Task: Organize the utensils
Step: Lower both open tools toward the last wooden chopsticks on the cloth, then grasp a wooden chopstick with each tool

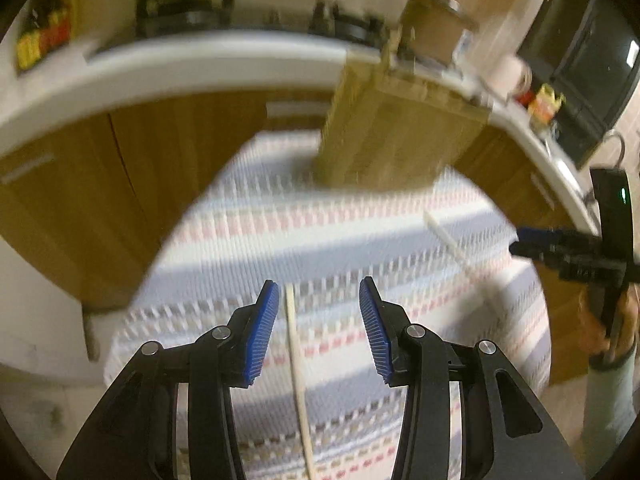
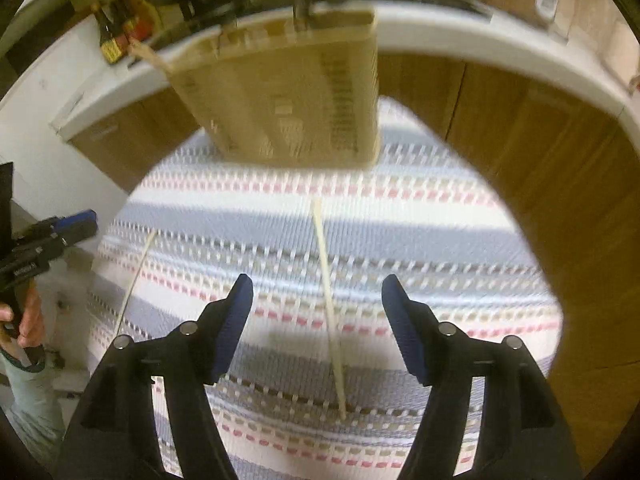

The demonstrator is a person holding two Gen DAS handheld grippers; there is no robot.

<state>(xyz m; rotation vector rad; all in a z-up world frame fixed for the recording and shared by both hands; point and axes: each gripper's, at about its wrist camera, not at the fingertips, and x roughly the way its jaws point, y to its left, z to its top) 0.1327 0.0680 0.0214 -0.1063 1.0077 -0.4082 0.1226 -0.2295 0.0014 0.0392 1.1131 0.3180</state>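
Two pale chopsticks lie apart on a striped cloth (image 1: 280,216). My left gripper (image 1: 319,292) is open above the near chopstick (image 1: 296,368), which runs between its jaws without touching them. The other chopstick (image 1: 452,240) lies to the right. My right gripper (image 2: 317,286) is open over that chopstick (image 2: 330,308); the left one's chopstick (image 2: 136,280) shows at left. A wooden utensil holder (image 1: 396,136) stands at the cloth's far edge, also in the right wrist view (image 2: 288,100). Both views are blurred.
A white counter (image 1: 180,68) with wooden cabinet doors (image 1: 160,152) curves behind the table. On it stand bottles (image 2: 116,28), a stove (image 1: 180,12) and a black oven (image 1: 588,60). The other gripper shows at each view's edge (image 1: 560,248) (image 2: 44,240).
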